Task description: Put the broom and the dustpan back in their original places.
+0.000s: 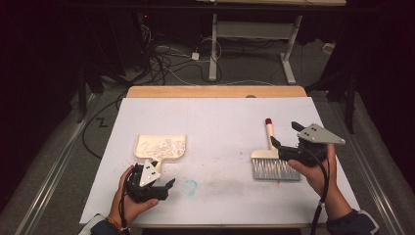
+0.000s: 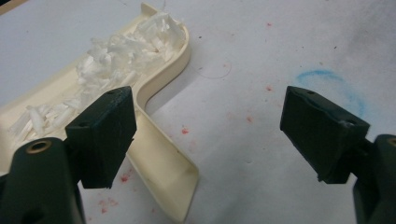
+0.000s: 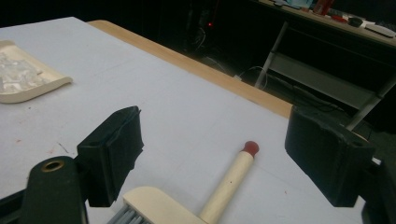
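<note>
Cream dustpan [image 1: 160, 148] just ahead of released left hand-held gripper [image 1: 157, 184], right hand-held gripper [image 1: 286, 134] released beside brush [image 1: 272, 160], bare sheet between.

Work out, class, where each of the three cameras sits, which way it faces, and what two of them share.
High view: above the person's side, looking forward and down on the table; both forearms, left gripper, right gripper.
Left gripper view: on the left gripper, facing the dustpan; open jaws.
Right gripper view: on the right gripper, facing the brush; open jaws.
Shared: the dustpan appears in all three.
</note>
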A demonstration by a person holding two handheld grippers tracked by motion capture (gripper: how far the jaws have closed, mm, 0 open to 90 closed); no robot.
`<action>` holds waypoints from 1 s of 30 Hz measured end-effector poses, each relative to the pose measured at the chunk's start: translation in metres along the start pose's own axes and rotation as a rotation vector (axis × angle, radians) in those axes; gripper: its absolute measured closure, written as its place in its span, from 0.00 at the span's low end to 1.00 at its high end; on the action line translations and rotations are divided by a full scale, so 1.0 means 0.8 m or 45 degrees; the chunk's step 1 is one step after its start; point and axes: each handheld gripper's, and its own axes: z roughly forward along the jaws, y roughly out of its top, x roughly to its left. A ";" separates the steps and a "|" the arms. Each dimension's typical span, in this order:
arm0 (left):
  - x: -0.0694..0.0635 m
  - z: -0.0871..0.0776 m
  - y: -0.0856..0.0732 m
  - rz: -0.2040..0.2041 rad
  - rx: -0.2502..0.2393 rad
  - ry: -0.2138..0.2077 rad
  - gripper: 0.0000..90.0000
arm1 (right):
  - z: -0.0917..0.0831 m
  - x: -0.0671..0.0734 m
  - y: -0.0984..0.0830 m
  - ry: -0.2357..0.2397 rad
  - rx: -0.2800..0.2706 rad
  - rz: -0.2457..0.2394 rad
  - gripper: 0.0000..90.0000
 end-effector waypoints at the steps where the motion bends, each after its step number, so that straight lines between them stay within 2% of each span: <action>1: 0.000 0.000 0.000 0.000 0.000 -0.001 0.20 | -0.001 0.001 0.000 0.002 0.000 -0.005 0.22; 17: -0.001 -0.001 0.000 0.014 -0.004 -0.003 0.20 | -0.026 0.013 -0.005 0.041 -0.015 -0.050 0.22; 30: -0.003 0.000 0.001 0.028 0.000 -0.004 0.20 | -0.046 0.014 -0.019 0.036 -0.009 -0.088 0.22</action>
